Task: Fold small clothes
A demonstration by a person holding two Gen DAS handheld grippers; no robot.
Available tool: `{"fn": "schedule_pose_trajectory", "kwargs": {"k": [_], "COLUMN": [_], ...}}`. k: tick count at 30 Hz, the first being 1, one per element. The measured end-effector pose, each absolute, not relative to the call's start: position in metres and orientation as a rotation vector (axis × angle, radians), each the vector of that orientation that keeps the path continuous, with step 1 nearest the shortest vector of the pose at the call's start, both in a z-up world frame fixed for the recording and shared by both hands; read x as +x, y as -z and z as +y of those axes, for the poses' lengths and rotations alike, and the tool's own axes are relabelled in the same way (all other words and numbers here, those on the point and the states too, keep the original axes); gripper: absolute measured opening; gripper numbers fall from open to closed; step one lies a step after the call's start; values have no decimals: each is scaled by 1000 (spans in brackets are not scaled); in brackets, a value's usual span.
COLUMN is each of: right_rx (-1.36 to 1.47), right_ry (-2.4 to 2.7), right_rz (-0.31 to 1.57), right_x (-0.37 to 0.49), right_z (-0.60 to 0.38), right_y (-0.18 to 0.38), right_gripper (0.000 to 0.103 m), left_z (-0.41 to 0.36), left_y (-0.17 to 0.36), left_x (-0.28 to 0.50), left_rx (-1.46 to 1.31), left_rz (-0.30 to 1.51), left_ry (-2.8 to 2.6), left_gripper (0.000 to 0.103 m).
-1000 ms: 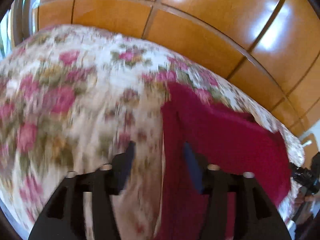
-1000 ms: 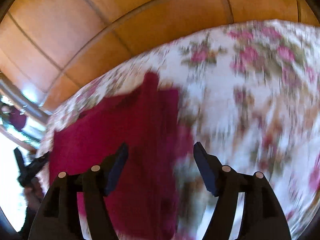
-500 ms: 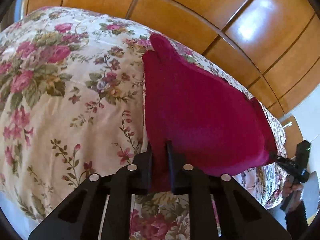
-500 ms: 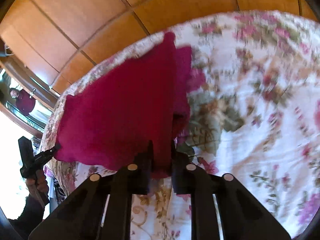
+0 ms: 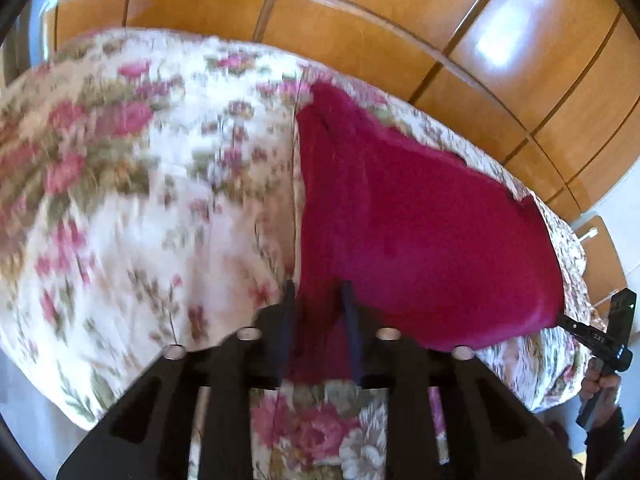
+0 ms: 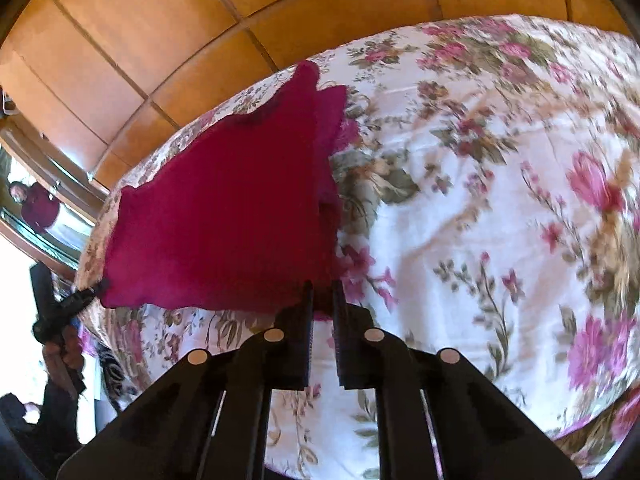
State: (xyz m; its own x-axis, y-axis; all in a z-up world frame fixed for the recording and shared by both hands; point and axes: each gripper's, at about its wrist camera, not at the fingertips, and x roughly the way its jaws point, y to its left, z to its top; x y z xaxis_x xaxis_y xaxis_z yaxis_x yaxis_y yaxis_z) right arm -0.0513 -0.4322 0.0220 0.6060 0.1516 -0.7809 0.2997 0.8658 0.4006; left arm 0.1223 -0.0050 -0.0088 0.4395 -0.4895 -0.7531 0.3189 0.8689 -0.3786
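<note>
While jaws have just been easing apart | left gripper [image 5: 318, 300], right gripper [image 6: 322, 292] pinch magenta knit garment [image 5: 400, 220] near corners | soft, light, limp.

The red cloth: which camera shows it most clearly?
The right wrist view: the red cloth is sharp there, its whole outline standing out against the floral bedspread. The left wrist view shows the cloth too, but blurred.
</note>
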Motion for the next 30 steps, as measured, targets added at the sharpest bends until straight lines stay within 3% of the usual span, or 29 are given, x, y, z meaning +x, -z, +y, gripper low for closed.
{"fn": "schedule_pose_trajectory", "kwargs": {"k": [2, 11, 15, 16, 17, 19, 20, 23, 28, 29, 30], "right_rx": [524, 402, 428, 423, 424, 443, 440, 466, 398, 397, 397], "right_ry": [114, 210, 245, 262, 271, 253, 263, 282, 351, 353, 351], "right_rz": [895, 879, 912, 922, 930, 940, 922, 829, 900, 898, 889], "right_x": [-46, 22, 72, 87, 96, 117, 121, 128, 150, 150, 148], "right_z": [-436, -439, -453, -457, -459, -462, -462, -466, -459, -459, -459], "right_y": [-31, -48, -37, -34, -31, -27, -29, -40, -9, -4, -2], "right_gripper": [55, 76, 76, 76, 74, 25, 9, 7, 7, 7, 8], "left_z": [-6, -27, -40, -42, -44, -43, -39, -34, -44, -41, -39], "left_y": [-1, 6, 11, 11, 10, 4, -3, -10, 10, 11, 11], "left_x": [133, 214, 235, 237, 238, 239, 237, 241, 257, 254, 250], "left_rx": [-182, -213, -229, -224, -220, -228, -248, -279, -271, -312, -336], "left_rz": [963, 1017, 1036, 1028, 1017, 974, 927, 884, 984, 982, 974], "left_ry": [495, 475, 492, 494, 488, 460, 432, 387, 377, 403, 416], "left_gripper": [25, 25, 25, 21, 14, 0, 0, 0, 2, 8, 32]}}
